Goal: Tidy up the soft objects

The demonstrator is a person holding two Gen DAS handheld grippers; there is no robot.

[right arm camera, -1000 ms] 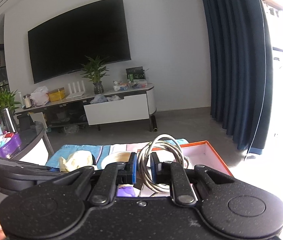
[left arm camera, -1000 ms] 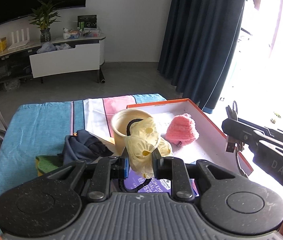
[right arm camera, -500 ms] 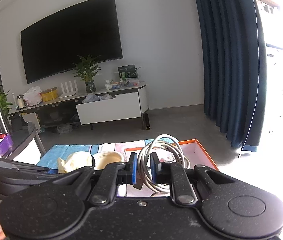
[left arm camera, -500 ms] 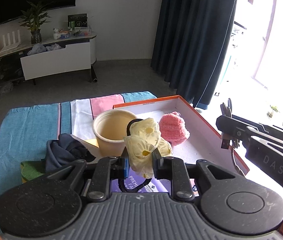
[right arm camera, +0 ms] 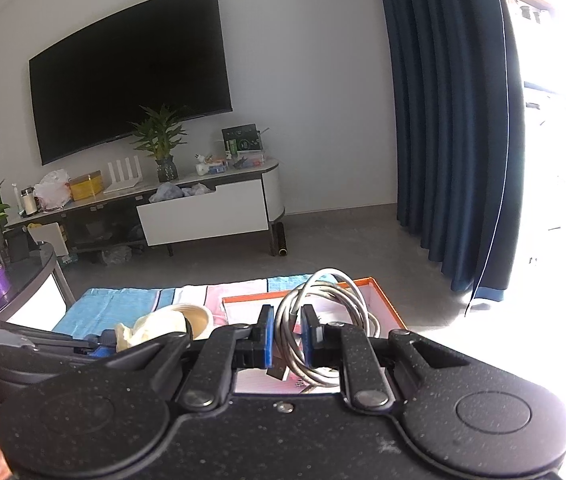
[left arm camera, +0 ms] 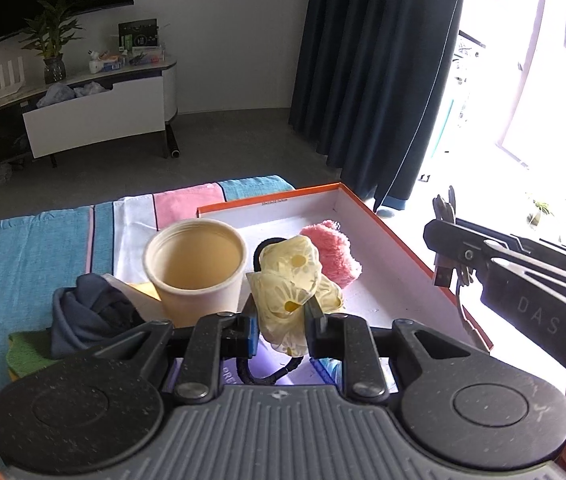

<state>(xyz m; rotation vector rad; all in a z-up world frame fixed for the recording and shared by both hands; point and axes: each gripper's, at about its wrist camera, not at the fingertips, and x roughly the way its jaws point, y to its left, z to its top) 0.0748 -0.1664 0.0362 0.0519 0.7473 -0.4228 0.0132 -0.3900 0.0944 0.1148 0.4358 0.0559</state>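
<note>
My left gripper [left arm camera: 281, 320] is shut on a yellow flowered hair tie [left arm camera: 291, 276] with a black elastic loop, held above the near edge of the orange-rimmed white box [left arm camera: 399, 240]. A pink fluffy item [left arm camera: 337, 252] lies inside the box. A beige cup [left arm camera: 195, 268] stands left of the box. My right gripper [right arm camera: 287, 334] is shut on a coiled grey USB cable [right arm camera: 331, 320], held above the box's right side; it also shows in the left wrist view [left arm camera: 447, 240].
A dark blue cloth bundle [left arm camera: 87, 312] lies on a green cloth [left arm camera: 27, 352] left of the cup. A striped blue, white and pink cloth [left arm camera: 43, 248] covers the table. A TV cabinet [right arm camera: 203, 216] and dark curtains [right arm camera: 443, 120] stand beyond.
Both grippers have moved a little forward and lower toward the box, holding the same items. The cup and the pink item have not moved.
</note>
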